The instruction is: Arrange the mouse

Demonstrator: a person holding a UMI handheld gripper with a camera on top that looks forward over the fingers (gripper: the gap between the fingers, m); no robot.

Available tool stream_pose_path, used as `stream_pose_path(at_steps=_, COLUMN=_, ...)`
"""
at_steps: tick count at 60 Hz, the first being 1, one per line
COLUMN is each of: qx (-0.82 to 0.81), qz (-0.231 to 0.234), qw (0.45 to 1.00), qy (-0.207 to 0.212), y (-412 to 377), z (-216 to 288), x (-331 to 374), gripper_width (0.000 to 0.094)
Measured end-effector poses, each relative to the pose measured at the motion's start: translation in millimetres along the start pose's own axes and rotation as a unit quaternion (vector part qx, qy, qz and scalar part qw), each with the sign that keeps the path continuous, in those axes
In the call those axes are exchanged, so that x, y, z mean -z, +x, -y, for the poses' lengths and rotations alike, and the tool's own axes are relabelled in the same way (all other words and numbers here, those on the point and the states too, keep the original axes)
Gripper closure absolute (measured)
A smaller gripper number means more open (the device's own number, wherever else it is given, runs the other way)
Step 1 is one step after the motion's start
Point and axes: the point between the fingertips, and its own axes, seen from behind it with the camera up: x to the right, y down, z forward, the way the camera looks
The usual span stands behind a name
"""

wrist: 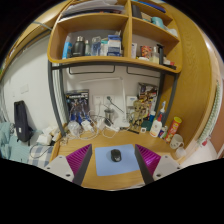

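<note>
Mouse [116, 155] lies between the seemingly open jaws.

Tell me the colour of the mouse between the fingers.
Dark grey to black mouse, seen in the gripper view.

The jaws stand apart, and a mouse [116, 155] sits between them on a blue mat [112, 165] with a gap at either side. Just beyond, figurines [140, 112], bottles [165, 127] and cups [80, 127] crowd the far surface [100, 146]. Shelves [112, 62] overhang that clutter, closing the room above it.
</note>
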Motion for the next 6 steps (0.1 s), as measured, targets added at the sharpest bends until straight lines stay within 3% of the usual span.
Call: stream_pose_path(at_steps=6, qx=-0.001, qz=0.0, qw=1.0, qy=-0.001, y=-1.5, z=-5.7, x=5.6, gripper_width=0.0068)
